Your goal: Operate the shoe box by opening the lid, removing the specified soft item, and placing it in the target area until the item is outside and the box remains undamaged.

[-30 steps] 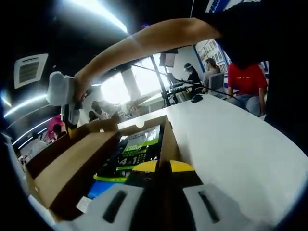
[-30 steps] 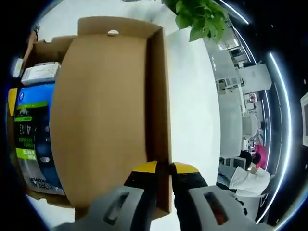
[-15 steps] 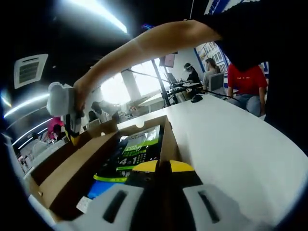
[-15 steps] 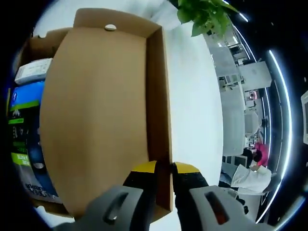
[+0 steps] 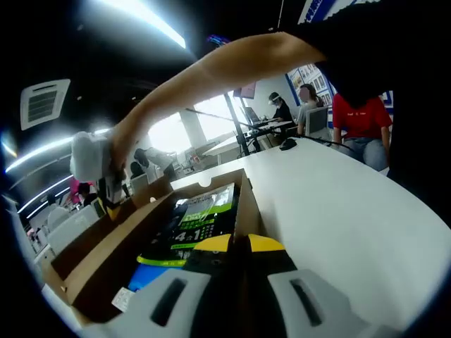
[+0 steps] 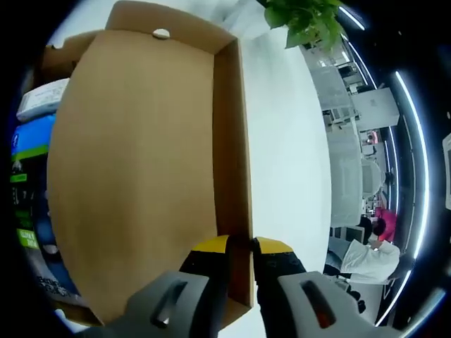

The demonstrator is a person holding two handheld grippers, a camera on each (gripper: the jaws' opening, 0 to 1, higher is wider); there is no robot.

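Note:
A brown cardboard shoe box [image 5: 243, 204] lies open on a white table. Inside it lies a blue, green and black soft package [image 5: 194, 225]. My left gripper [image 5: 238, 243] is shut on the box's near side wall. The lid [image 5: 106, 243] stands raised on the left, and my right gripper [image 5: 104, 201] grips it there, held by a person's hand. In the right gripper view the lid's plain inner face [image 6: 134, 176] spreads wide, and my right gripper [image 6: 239, 246] is shut on its rim wall [image 6: 236, 141]. The package [image 6: 28, 176] and a white item [image 6: 41, 98] peek out at the left.
The white table [image 5: 338, 204] stretches to the right of the box. A person's bare arm [image 5: 211, 70] arches over the box. Several seated people [image 5: 359, 120] are at the far end. A green plant [image 6: 310, 21] stands beyond the lid.
The lid has swung further back and down to the left with my right gripper on it. In the right gripper view it now covers more of the package. My left gripper has held still.

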